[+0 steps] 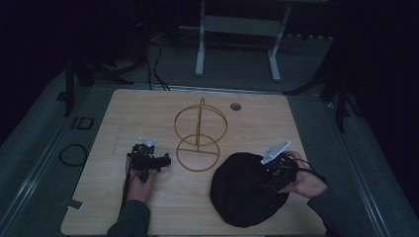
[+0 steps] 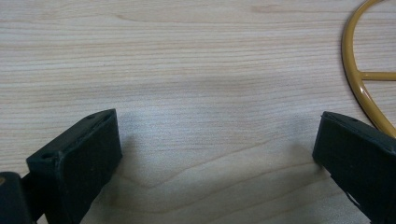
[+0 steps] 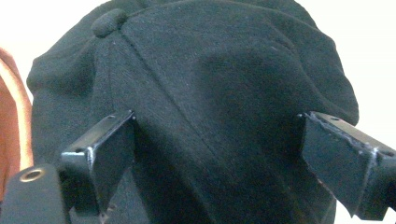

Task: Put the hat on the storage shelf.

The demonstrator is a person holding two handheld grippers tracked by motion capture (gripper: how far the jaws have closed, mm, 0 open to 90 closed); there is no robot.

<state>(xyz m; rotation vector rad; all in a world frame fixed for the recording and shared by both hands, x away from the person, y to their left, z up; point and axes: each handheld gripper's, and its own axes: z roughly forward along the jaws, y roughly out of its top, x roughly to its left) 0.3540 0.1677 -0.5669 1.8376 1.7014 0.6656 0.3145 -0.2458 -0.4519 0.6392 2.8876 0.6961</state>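
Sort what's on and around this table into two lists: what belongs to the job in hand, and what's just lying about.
In the job:
black cap, under the open right gripper
gold wire stand, beside the cap
left gripper, open over bare wood

Lying about:
cable loop on the floor
white frame behind the table

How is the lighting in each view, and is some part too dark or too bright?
High view: dim all over, the black cap almost without detail, floor edges lost in dark. Left gripper view: evenly lit, wood grain of the table sharp, soft shadows by the jaws. Right gripper view: background burnt out white behind the cap.
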